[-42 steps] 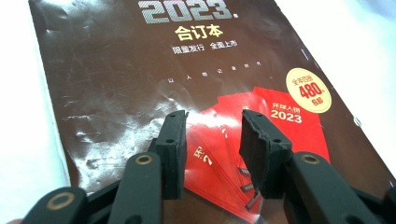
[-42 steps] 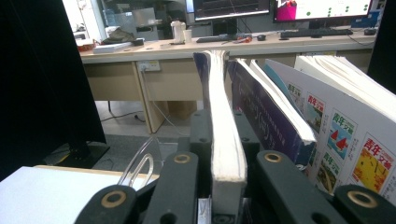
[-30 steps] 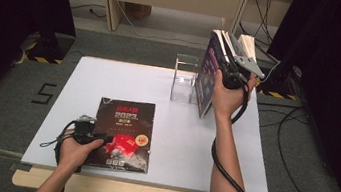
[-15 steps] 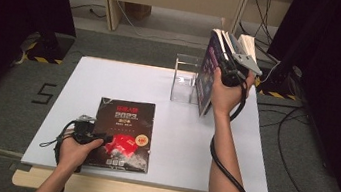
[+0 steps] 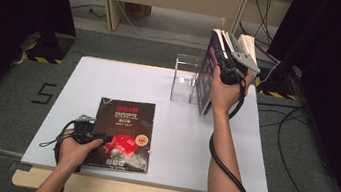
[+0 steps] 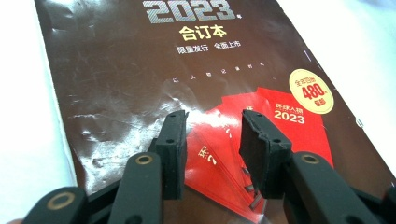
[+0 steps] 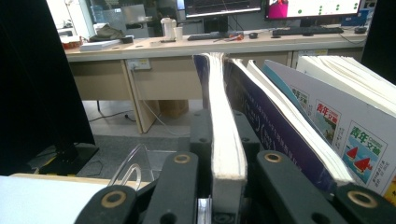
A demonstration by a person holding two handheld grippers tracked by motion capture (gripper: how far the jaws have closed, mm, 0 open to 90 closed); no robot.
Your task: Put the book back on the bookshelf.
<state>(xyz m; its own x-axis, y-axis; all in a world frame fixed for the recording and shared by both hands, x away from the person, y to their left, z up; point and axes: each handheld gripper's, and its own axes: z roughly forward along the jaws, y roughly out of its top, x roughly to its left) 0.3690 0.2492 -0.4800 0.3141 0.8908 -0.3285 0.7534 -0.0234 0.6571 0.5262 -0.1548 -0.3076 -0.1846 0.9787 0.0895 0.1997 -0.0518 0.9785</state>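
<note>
Gripping a thick dark-covered book [image 5: 208, 71] by its page edge, my right gripper [image 5: 227, 69] holds it upright at the far right of the white rectangular table [image 5: 174, 127], just right of the clear acrylic book stand [image 5: 185, 79] that serves as my landmark. In the right gripper view the black jaws are clamped on the book's cream page block [image 7: 225, 140], one pad on each cover. More books lean just right of the held one, among them a white paperback with green lettering and small red sailboats [image 7: 355, 140]; whether the held book rests on the table I cannot tell.

On the near side of the table, well apart from the stand and to its left, a glossy dark brown magazine marked 2023 with red envelopes on its cover [image 5: 124, 132] lies flat, its bottom edge close to the table's front edge. My left gripper [image 5: 104, 139] rests at the magazine's left edge, pointing across the cover. In the left gripper view its two black jaws stand apart over the red envelope artwork [image 6: 224, 154], with nothing between the pads; whether the tips touch the cover I cannot tell. A round cream sticker [image 6: 311, 91] sits on the cover beyond the jaws. Black cables trail from both grippers toward me.
</note>
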